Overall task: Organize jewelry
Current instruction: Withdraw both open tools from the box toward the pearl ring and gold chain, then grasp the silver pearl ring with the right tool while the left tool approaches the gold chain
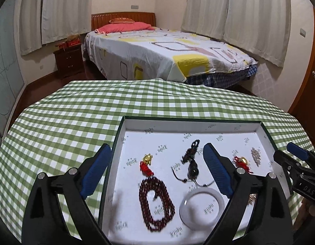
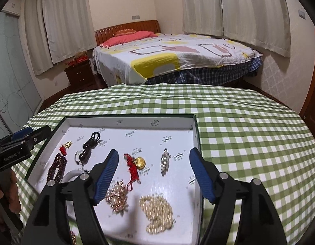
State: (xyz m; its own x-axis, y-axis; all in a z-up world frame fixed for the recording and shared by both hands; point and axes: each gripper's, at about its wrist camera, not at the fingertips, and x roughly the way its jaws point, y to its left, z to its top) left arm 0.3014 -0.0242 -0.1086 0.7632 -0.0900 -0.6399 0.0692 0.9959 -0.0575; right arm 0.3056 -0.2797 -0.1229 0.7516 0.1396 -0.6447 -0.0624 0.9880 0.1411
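Observation:
A shallow white box with a dark green rim lies on the checked table. It holds a dark red bead string, a white bangle, a black corded pendant, a gold charm on red cord, a gold coin on red cord, a silver chain, a rose-gold chain heap and a gold chain heap. My left gripper is open above the box's left half. My right gripper is open above its right half. Both are empty.
The table wears a green and white checked cloth. Beyond it stand a bed and a dark nightstand. The right gripper shows at the edge of the left wrist view, the left one at the edge of the right wrist view.

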